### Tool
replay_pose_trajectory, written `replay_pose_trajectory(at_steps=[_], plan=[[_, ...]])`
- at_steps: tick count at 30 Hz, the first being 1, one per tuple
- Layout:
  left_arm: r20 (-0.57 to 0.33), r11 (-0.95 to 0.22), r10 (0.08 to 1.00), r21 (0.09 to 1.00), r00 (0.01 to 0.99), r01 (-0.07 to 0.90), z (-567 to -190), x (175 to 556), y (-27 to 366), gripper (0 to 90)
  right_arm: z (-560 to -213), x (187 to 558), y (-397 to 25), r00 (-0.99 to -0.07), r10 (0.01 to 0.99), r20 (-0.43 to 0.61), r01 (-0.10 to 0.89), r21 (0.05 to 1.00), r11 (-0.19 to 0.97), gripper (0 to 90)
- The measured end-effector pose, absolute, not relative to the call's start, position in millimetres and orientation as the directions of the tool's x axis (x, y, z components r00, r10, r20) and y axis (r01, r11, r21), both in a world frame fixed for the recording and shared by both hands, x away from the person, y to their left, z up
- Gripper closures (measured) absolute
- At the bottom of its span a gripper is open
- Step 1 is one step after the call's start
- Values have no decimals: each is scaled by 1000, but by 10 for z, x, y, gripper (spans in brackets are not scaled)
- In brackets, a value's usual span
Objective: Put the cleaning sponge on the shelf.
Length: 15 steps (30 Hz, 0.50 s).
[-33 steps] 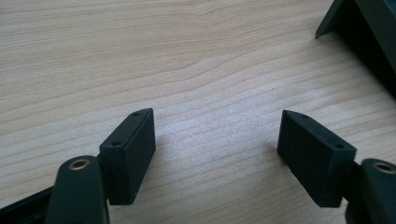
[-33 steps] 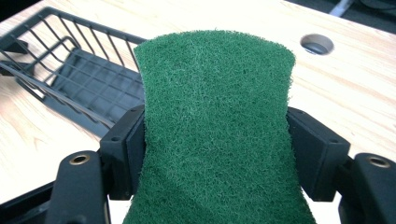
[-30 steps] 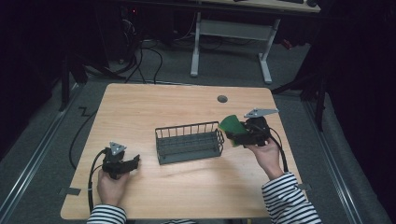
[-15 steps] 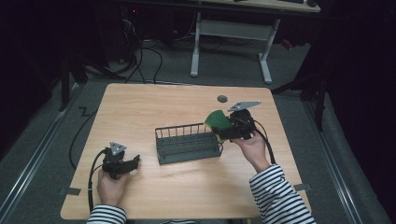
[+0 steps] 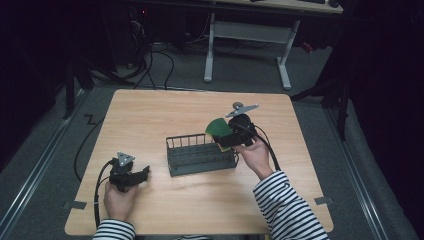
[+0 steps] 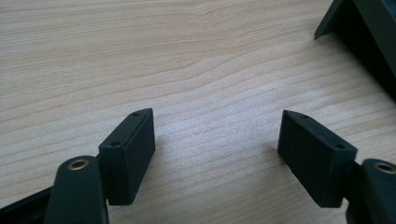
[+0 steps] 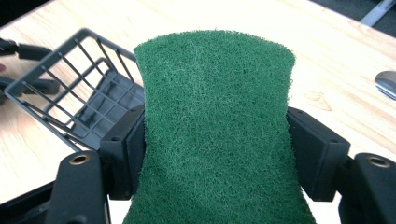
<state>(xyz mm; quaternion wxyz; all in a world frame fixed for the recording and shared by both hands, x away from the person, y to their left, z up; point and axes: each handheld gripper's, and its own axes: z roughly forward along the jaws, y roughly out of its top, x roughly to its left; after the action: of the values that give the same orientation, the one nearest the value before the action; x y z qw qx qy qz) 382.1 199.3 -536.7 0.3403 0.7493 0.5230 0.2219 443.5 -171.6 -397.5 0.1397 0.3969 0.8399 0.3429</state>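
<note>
The right claw (image 5: 223, 140), clamping a green fibrous scouring pad (image 5: 218, 127), has moved left to the dark wire basket's (image 5: 200, 156) right end; the left claw (image 6: 217, 149) gapes empty on the wooden tabletop (image 5: 150, 115).

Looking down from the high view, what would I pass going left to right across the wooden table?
Left gripper, open on the table → dark wire basket → green scouring sponge → right gripper clamping it.

One camera looks down from above the desk (image 5: 150, 115); two ride close along the grippers. The right one shares the wire basket (image 7: 79, 88) with it.
</note>
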Motion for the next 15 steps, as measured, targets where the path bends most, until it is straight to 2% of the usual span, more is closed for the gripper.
replay_pose_trajectory(at_steps=[9,15], plan=[[-30,-217,934,743,355,633,-5366,3823,2001,280,-4111,4534,-1579,-633,772,52,606,653,453,292],[-32,-215,935,744,354,633,-5367,3823,2000,280,-4181,4544,-1557,-613,790,17,616,636,465,292]])
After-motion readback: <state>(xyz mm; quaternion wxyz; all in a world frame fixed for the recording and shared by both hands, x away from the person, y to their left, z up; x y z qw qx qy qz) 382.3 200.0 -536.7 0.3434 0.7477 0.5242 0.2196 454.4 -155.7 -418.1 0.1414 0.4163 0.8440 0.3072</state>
